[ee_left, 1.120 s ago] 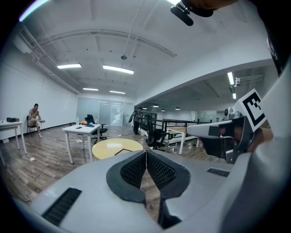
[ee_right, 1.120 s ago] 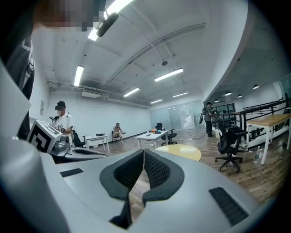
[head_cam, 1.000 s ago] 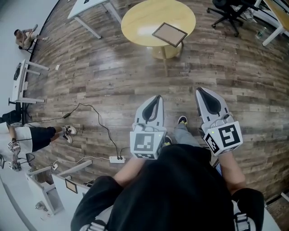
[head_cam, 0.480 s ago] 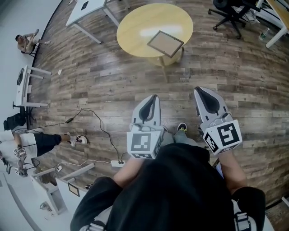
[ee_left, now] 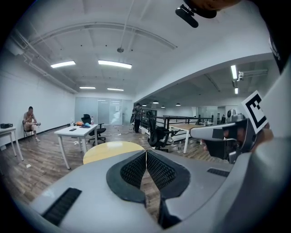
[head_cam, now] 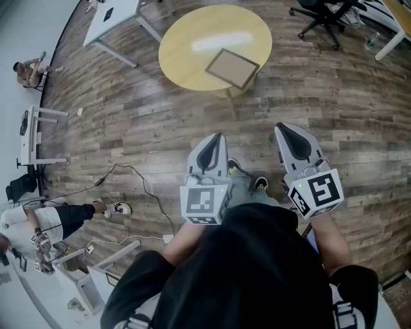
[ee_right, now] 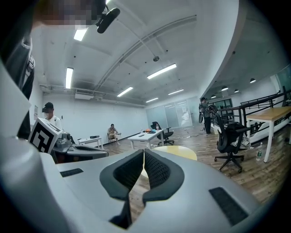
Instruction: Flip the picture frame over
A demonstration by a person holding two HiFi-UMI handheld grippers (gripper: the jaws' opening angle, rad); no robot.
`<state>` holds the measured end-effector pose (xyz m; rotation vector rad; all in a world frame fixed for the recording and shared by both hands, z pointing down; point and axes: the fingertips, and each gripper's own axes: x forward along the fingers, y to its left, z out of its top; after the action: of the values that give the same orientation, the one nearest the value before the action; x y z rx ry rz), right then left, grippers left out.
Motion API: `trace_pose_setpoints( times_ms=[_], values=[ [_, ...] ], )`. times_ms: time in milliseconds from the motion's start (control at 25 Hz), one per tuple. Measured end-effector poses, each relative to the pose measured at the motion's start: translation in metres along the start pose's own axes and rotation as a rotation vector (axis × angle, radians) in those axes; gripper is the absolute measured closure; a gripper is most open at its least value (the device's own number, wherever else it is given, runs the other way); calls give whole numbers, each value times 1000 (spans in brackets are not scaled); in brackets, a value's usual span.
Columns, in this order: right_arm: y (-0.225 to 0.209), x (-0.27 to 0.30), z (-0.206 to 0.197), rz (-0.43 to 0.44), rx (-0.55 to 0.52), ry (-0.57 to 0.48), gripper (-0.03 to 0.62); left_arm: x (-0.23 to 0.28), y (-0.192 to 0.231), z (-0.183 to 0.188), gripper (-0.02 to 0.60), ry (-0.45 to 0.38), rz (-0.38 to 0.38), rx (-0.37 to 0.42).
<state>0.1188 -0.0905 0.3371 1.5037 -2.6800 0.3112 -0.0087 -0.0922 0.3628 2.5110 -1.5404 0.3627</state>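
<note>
The picture frame (head_cam: 232, 68) lies flat on the round yellow table (head_cam: 192, 45), near its right edge, with a brown face up and a dark rim. Both grippers are held out over the wooden floor, well short of the table. My left gripper (head_cam: 218, 136) is shut with nothing in it, its pads meeting at the tips (ee_left: 146, 152). My right gripper (head_cam: 282, 126) is shut and empty too (ee_right: 143, 152). The yellow table top (ee_left: 111, 148) shows beyond the left jaws and again (ee_right: 179, 151) beyond the right jaws. The frame itself is hidden in both gripper views.
A white desk (head_cam: 112, 13) stands at the far left and a black office chair (head_cam: 324, 16) at the far right. A cable (head_cam: 138, 173) runs across the floor to a power strip (head_cam: 168, 238). One person (head_cam: 29, 71) sits by the left wall, another (head_cam: 58, 218) stands at lower left.
The table and the picture frame have drawn closer in the head view, sliding down and left. Both grippers travel forward with the person, still shut, and hold their place in the view.
</note>
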Motion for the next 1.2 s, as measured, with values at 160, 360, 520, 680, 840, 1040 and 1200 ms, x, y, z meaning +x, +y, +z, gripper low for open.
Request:
trace_pose_setpoints(
  times_ms=[160, 360, 520, 680, 840, 1040, 1200],
  values=[
    [4, 34, 5, -12, -20, 12, 574, 17, 30, 8, 558, -18, -15, -9],
    [20, 76, 13, -4, -54, 21, 574, 26, 70, 12, 558, -33, -22, -26],
    [31, 121, 21, -4, -90, 37, 574, 38, 113, 19, 558, -52, -33, -26],
    [34, 153, 17, 8, -90, 59, 574, 46, 146, 16, 558, -60, -23, -33],
    [28, 160, 20, 10, -118, 79, 574, 56, 151, 16, 558, -60, -47, -55],
    [22, 170, 24, 32, -162, 98, 574, 71, 154, 16, 558, -56, -72, -72],
    [8, 180, 20, 48, -177, 123, 574, 89, 152, 21, 558, -57, -76, -73]
  ],
)
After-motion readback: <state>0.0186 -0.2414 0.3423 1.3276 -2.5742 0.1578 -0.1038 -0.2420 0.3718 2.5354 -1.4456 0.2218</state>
